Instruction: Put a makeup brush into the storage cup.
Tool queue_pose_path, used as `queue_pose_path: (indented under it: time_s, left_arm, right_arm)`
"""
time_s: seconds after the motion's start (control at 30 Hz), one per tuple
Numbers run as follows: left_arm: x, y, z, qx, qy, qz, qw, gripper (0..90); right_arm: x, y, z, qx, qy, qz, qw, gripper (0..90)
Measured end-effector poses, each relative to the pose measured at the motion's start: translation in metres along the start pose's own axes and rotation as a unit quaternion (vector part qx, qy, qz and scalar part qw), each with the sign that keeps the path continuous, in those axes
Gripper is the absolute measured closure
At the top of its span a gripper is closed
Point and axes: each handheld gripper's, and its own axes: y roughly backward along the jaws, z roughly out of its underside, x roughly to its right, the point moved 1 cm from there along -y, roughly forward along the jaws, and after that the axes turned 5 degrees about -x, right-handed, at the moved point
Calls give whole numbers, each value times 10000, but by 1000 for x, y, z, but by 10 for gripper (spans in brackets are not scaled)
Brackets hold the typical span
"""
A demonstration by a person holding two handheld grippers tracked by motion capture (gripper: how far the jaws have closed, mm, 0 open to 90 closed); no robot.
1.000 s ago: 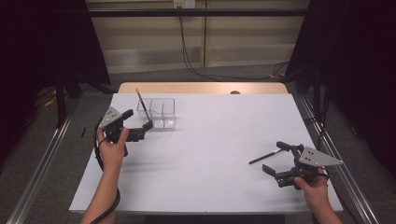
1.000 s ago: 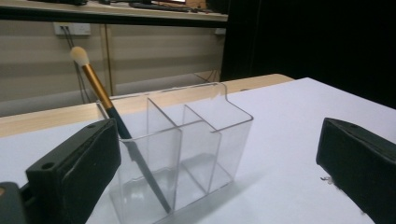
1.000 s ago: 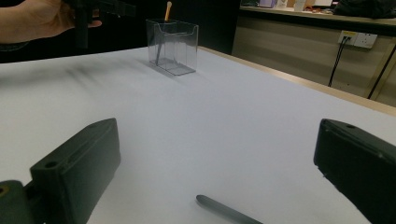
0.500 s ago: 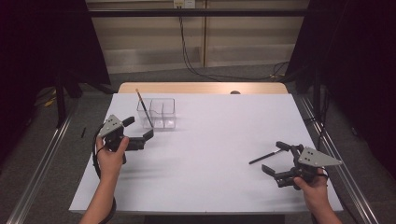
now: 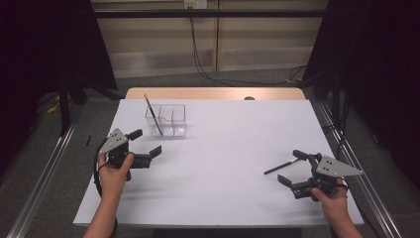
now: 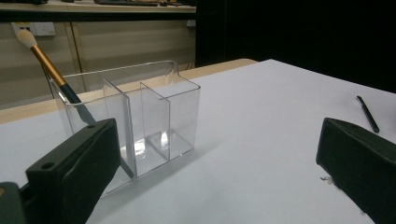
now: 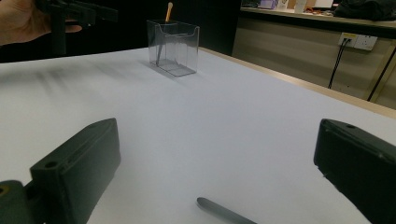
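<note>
With its fingers spread and empty, the right gripper (image 5: 292, 169) should come down squarely over the dark brush (image 5: 283, 166) lying between them on the white surface (image 5: 233, 148), while the left gripper (image 5: 146, 147), likewise released, waits by the clear organizer (image 5: 166, 120) in a dark-curtained room.
</note>
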Motion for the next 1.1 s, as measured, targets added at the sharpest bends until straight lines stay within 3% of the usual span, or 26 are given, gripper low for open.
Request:
queue_pose_path:
  time_s: [0.47, 1.1]
  left_arm:
    - [4, 15, 3, 69, -25, 63, 10000, 0]
    - [13, 22, 8, 33, -107, 93, 9999, 0]
  right_arm:
    - [1, 0, 1, -21, 0, 18, 10000, 0]
    - [5, -4, -1, 9, -16, 21, 10000, 0]
